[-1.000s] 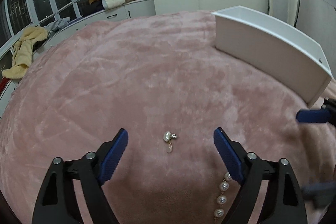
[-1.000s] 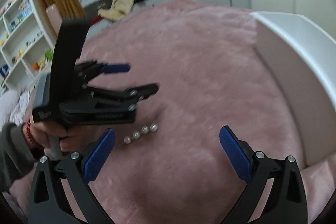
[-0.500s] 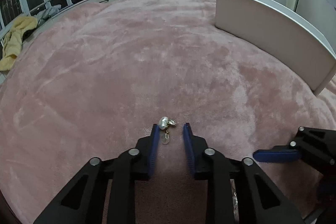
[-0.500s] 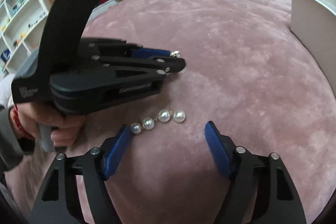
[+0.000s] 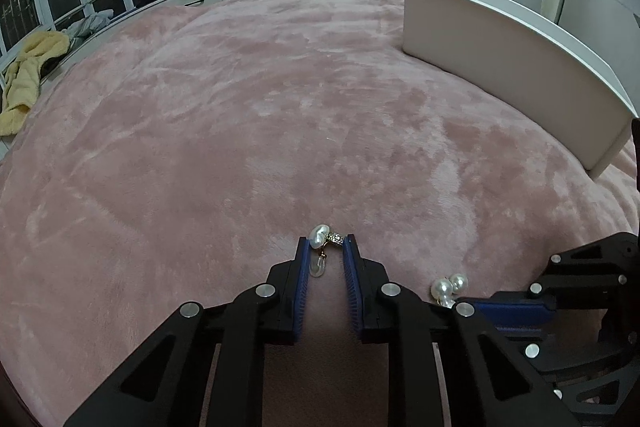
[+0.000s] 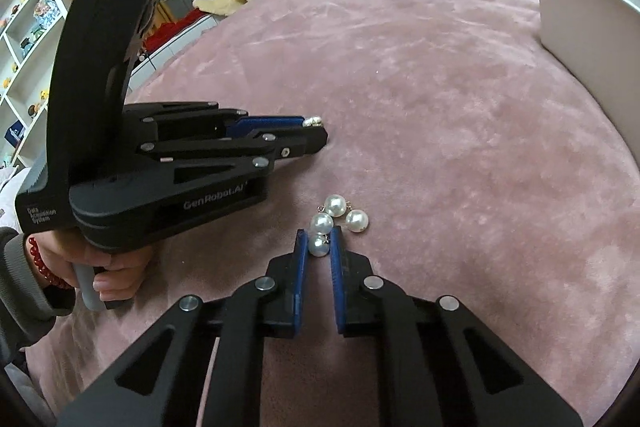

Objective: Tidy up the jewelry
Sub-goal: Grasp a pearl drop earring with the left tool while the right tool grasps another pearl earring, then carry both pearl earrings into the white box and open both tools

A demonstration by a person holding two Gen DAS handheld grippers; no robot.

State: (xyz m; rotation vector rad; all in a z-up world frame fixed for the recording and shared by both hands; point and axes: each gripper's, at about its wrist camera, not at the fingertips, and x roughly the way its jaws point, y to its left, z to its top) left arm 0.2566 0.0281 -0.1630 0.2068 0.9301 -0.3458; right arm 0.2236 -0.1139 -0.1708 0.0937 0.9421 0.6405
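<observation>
Two grippers: left gripper, right gripper. One pearl earring. One four-pearl strand. One white tray.

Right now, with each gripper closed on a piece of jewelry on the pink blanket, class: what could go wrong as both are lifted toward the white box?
1. The left gripper pinches the pearl earring only at its fingertips; it might slip out and sink into the plush blanket.
2. The right gripper grips just the end pearl of the pearl strand; the loose pearls may swing or pull free.
3. The white box has a tall wall; a low carry could hit it.
</observation>
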